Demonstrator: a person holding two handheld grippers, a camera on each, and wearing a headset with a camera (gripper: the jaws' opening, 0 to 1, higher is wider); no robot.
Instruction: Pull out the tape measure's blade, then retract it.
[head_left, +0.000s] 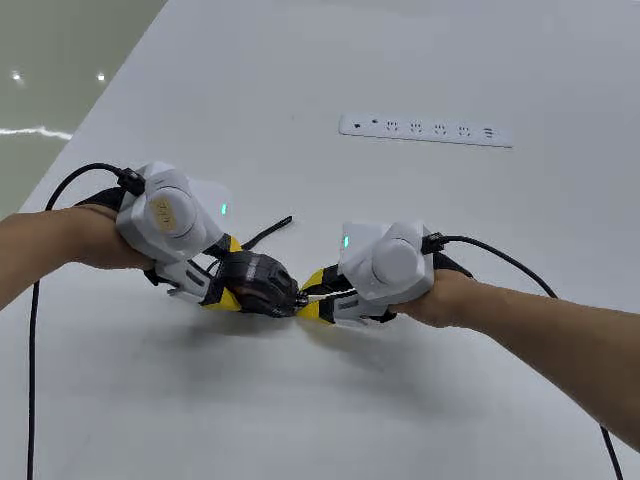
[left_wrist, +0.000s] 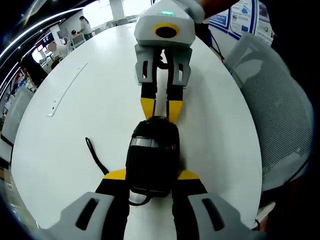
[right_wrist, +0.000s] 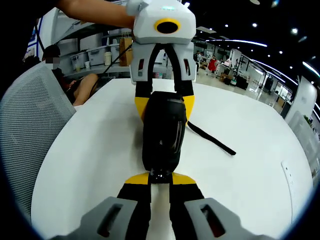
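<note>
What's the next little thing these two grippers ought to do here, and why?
Probably slide the right gripper straight away from the left gripper. The left gripper clamps the tape measure by its sides, the right gripper's jaws look pinched on the blade tip at the case mouth, and no blade is drawn out yet.

On the table (head_left: 300, 400), the tape measure (head_left: 258, 283) sits between my left gripper (head_left: 232, 274) at nine o'clock and my right gripper (head_left: 309, 297) at three; the power strip (head_left: 425, 129) lies behind at one.
</note>
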